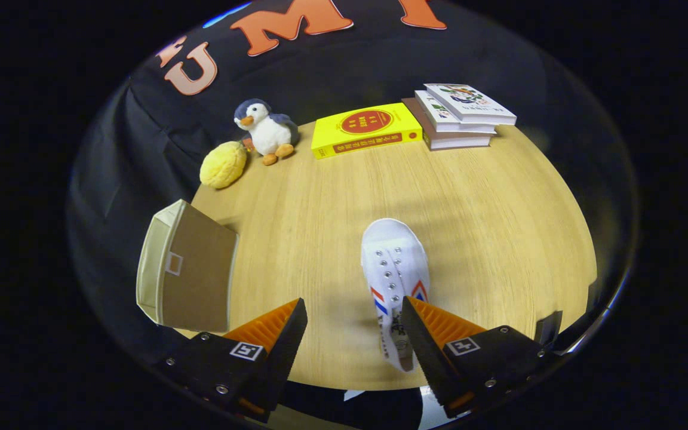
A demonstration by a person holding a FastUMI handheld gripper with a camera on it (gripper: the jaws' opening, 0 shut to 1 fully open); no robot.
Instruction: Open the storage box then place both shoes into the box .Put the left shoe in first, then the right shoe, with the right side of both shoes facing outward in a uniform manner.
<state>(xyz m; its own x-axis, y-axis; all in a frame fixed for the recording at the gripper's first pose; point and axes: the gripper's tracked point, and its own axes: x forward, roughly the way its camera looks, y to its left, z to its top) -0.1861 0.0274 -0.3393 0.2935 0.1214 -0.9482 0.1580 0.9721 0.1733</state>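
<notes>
A white canvas shoe (393, 269) with red and blue side stripes lies on the wooden table (487, 203), toe pointing away from me. Its heel end sits just inside the right finger (433, 334), with the tongue hanging between the fingers. My gripper (353, 325) is open above the table, and neither finger presses on the shoe. A beige fabric storage box (186, 269) stands left of the left finger (275, 331), at the table's near left edge, its brown panel facing me. Whether its lid is open I cannot tell.
At the far edge sit a yellow plush ball (223, 164), a penguin toy (265, 131), a yellow book (365, 129) and a stack of three books (460, 116). Bare tabletop stretches between the shoe and these things.
</notes>
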